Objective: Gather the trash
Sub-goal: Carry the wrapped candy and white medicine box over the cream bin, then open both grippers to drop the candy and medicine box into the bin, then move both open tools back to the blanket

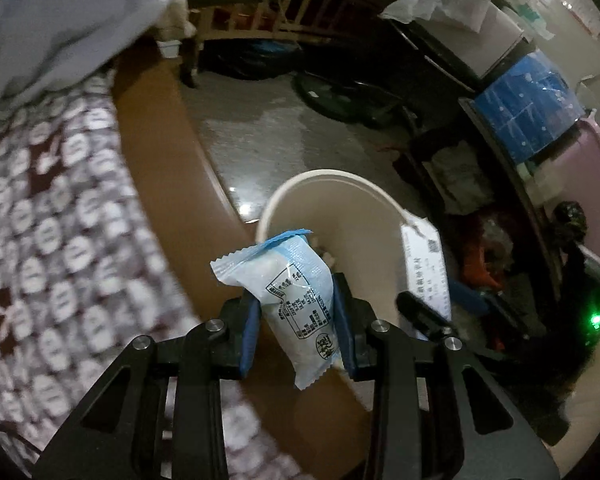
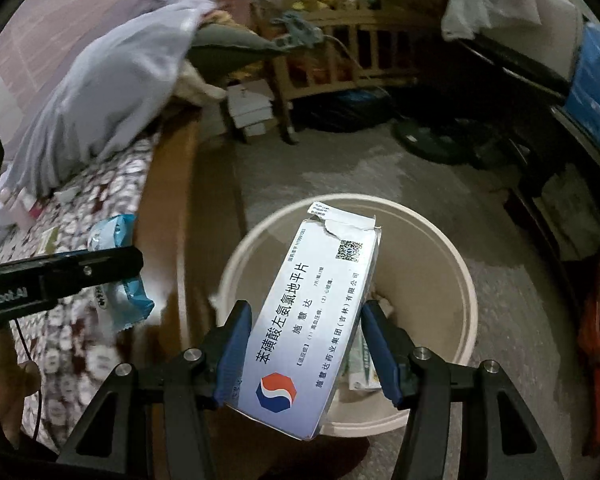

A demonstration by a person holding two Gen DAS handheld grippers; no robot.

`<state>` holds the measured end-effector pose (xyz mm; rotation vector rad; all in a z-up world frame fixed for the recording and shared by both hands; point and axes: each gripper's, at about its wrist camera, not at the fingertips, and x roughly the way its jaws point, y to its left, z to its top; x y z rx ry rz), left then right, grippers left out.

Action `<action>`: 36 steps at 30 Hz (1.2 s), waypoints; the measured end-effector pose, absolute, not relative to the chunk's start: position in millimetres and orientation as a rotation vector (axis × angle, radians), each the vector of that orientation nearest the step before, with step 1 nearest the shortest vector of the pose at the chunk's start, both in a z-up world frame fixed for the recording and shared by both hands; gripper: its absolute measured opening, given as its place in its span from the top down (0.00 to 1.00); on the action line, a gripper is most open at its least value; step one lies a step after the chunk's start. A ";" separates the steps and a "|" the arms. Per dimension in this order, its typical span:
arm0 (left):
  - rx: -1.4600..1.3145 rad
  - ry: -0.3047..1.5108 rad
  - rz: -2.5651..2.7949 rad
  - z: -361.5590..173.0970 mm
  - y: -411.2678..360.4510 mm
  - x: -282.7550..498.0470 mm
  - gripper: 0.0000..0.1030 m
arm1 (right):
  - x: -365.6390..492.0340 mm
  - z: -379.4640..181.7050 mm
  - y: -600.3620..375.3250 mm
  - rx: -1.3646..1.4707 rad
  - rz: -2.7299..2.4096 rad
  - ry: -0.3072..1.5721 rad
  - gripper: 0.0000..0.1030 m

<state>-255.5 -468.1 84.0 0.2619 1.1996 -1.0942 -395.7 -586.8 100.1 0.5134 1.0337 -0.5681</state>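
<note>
Item 1. Left tool (image 1: 296, 320): blue pads (image 1: 250, 330) pressed against both sides of a blue-and-white snack packet (image 1: 288, 296), which is gripped at its middle and stands tilted, crimped top leaning left. In the left wrist view it sits over the near left rim of the bin. In the right wrist view the same tool (image 2: 112, 268) enters from the left edge, the packet (image 2: 118, 272) over the side of the bed.

Item 2. Right tool (image 2: 306, 344): blue pads (image 2: 234, 350) clamped on the long edges of a white medicine box (image 2: 312, 320) with black print, a red-and-blue emblem at the near end and a torn flap at the far end. Box held slanted, directly above the bin opening. In the left wrist view the box (image 1: 426, 268) shows just right of the bin rim.

Item 3. Bin (image 2: 466, 300): round, cream, open, on the grey floor (image 2: 300, 168), beside the bed frame. Paper scraps lie inside, partly hidden.

Item 4. Bed (image 1: 60, 220): left side, brown-and-white patterned cover, brown wooden side board (image 1: 156, 152), pale grey bedding (image 2: 112, 80) heaped at the far end.

Item 5. Far background: wooden rack (image 2: 340, 40), blue crate (image 1: 528, 104) at right; details too dark to tell.
</note>
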 end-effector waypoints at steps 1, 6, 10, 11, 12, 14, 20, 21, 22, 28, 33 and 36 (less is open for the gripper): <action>0.256 1.205 -1.101 82.5 -472.4 -256.9 0.70 | -397.9 97.9 -589.9 0.520 -0.575 1.036 0.47; 0.222 1.227 -1.150 79.8 -482.1 -262.4 0.61 | -402.3 89.5 -599.7 0.531 -0.613 1.043 0.45; 0.227 1.221 -1.152 79.5 -480.5 -261.9 0.45 | -402.6 88.3 -599.8 0.532 -0.622 1.032 0.35; 0.232 1.220 -1.146 79.0 -479.9 -261.4 0.44 | -401.8 87.0 -599.4 0.534 -0.622 1.040 0.35; 0.235 1.220 -1.140 78.4 -479.0 -260.8 0.44 | -400.7 85.5 -598.8 0.533 -0.622 1.052 0.35; 0.238 1.216 -1.120 77.8 -469.9 -257.5 0.44 | -398.1 83.7 -596.1 0.534 -0.613 1.062 0.35; 0.251 1.185 -1.049 78.1 -449.7 -244.8 0.44 | -391.1 84.0 -587.4 0.543 -0.588 1.069 0.35; 0.252 1.182 -1.035 77.5 -445.7 -241.6 0.44 | -389.3 85.1 -585.6 0.541 -0.585 1.068 0.35; 0.257 1.180 -1.015 76.2 -441.1 -238.0 0.44 | -387.6 86.6 -584.0 0.538 -0.581 1.066 0.35; 0.252 1.174 -0.932 71.1 -407.7 -214.7 0.44 | -366.5 99.8 -567.7 0.507 -0.537 1.049 0.35; 0.254 1.157 -0.812 68.5 -364.3 -186.4 0.44 | -339.0 104.1 -548.2 0.479 -0.470 1.051 0.35; 0.237 1.157 -0.736 65.1 -332.2 -163.0 0.44 | -319.7 105.8 -532.7 0.465 -0.415 1.051 0.35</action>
